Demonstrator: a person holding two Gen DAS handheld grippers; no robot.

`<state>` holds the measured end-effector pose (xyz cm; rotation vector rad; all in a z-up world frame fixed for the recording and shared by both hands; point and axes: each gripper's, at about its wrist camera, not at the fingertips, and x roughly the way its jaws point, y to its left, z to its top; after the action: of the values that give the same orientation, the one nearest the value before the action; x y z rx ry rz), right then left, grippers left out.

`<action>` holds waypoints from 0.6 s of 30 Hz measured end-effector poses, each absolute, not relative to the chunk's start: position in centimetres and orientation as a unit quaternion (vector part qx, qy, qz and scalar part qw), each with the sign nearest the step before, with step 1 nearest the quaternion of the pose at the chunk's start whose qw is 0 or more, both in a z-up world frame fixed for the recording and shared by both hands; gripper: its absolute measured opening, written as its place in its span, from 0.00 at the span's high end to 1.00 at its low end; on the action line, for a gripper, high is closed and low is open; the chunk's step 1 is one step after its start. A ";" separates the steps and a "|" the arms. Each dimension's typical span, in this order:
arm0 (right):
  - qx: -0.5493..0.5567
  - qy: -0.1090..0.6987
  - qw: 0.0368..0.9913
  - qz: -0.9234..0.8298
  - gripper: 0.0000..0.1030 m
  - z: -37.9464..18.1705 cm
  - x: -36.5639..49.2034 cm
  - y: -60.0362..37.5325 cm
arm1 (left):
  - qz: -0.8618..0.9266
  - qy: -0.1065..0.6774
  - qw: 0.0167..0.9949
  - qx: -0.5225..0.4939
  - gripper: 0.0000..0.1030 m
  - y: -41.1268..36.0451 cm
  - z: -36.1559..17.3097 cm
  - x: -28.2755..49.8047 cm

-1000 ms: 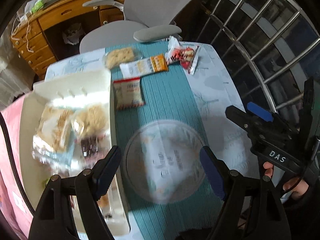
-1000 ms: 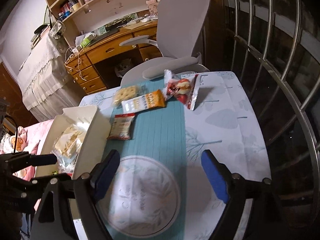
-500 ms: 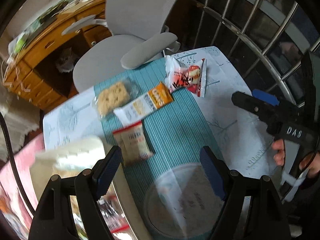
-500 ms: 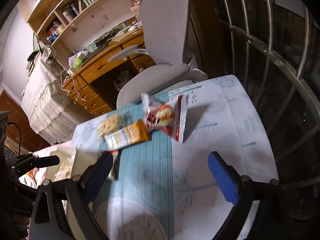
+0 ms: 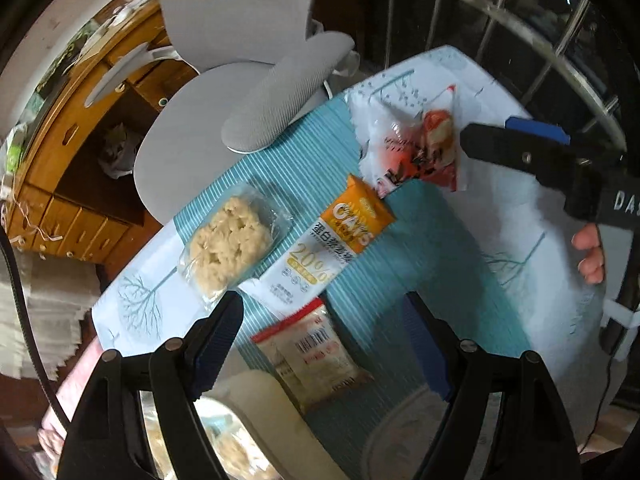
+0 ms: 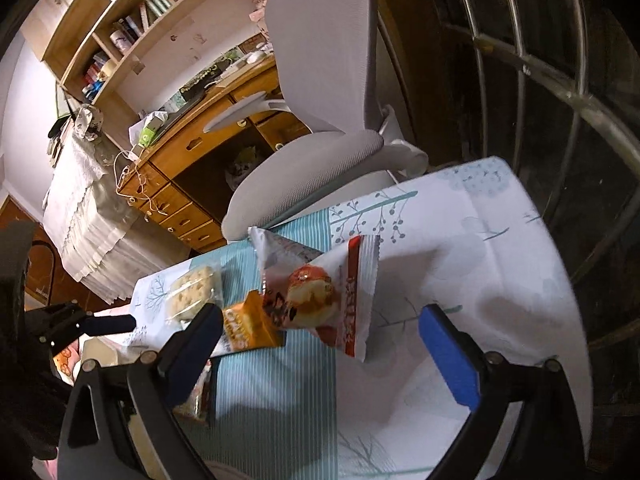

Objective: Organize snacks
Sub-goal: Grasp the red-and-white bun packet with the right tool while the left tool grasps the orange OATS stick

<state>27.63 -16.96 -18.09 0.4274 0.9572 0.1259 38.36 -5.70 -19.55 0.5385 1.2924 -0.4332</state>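
Several snack packets lie on the teal runner (image 5: 424, 232). In the left wrist view my left gripper (image 5: 322, 346) is open above a small red-and-white barcode packet (image 5: 316, 356), not touching it. Beyond that lie an orange-and-white oats bar (image 5: 332, 244), a clear-wrapped pale cracker (image 5: 228, 244) and a red-and-white bun packet (image 5: 416, 152). One finger (image 5: 500, 144) of my right gripper hovers by the bun packet. In the right wrist view my right gripper (image 6: 320, 348) stands wide open just short of the bun packet (image 6: 320, 296), with the oats bar (image 6: 248, 326) and cracker (image 6: 192, 292) to its left.
A white box (image 5: 256, 392) holding snacks and a round plate (image 5: 400, 432) sit at the near edge of the left wrist view. A grey office chair (image 6: 320, 80) stands against the table's far edge, with a wooden desk (image 6: 192, 148) behind it. Metal window bars (image 6: 540, 80) run along the right.
Both grippers have moved toward the far end of the table and sunk lower. The box and plate have slid to the bottom of both views. The right jaws have spread wider.
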 end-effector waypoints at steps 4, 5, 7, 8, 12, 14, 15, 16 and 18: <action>0.211 0.463 0.859 0.061 0.04 -19.3 29.1 -16.6 | -0.197 0.589 0.734 0.274 0.23 -6.2 -21.3 39.1; 0.211 0.464 0.858 0.062 0.04 -19.5 29.3 -16.5 | -0.202 0.590 0.732 0.275 0.23 -6.4 -21.6 39.3; 0.209 0.467 0.857 0.065 0.04 -20.0 30.0 -16.2 | -0.210 0.588 0.728 0.282 0.23 -6.7 -22.1 39.5; 0.208 0.468 0.856 0.064 0.04 -20.1 30.1 -16.2 | -0.213 0.586 0.728 0.287 0.23 -6.9 -22.3 39.5; 0.212 0.478 0.850 0.062 0.04 -21.2 31.1 -16.2 | -0.227 0.579 0.723 0.301 0.23 -7.3 -23.2 39.8; 0.209 0.480 0.849 0.064 0.04 -21.4 31.5 -16.0 | -0.231 0.576 0.721 0.307 0.23 -7.5 -23.7 40.0; 0.205 0.482 0.850 0.064 0.04 -21.5 31.5 -15.9 | -0.232 0.575 0.720 0.310 0.23 -7.5 -24.0 40.1; 0.198 0.485 0.849 0.062 0.04 -21.7 31.8 -15.7 | -0.234 0.575 0.720 0.311 0.23 -7.6 -24.2 40.2; 0.192 0.488 0.849 0.068 0.08 -21.9 32.0 -15.5 | -0.238 0.575 0.719 0.309 0.23 -7.5 -24.5 40.5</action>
<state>32.03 -15.45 -21.86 0.4038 1.0272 0.1433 40.46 -7.53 -24.47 0.6827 1.2718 -0.5257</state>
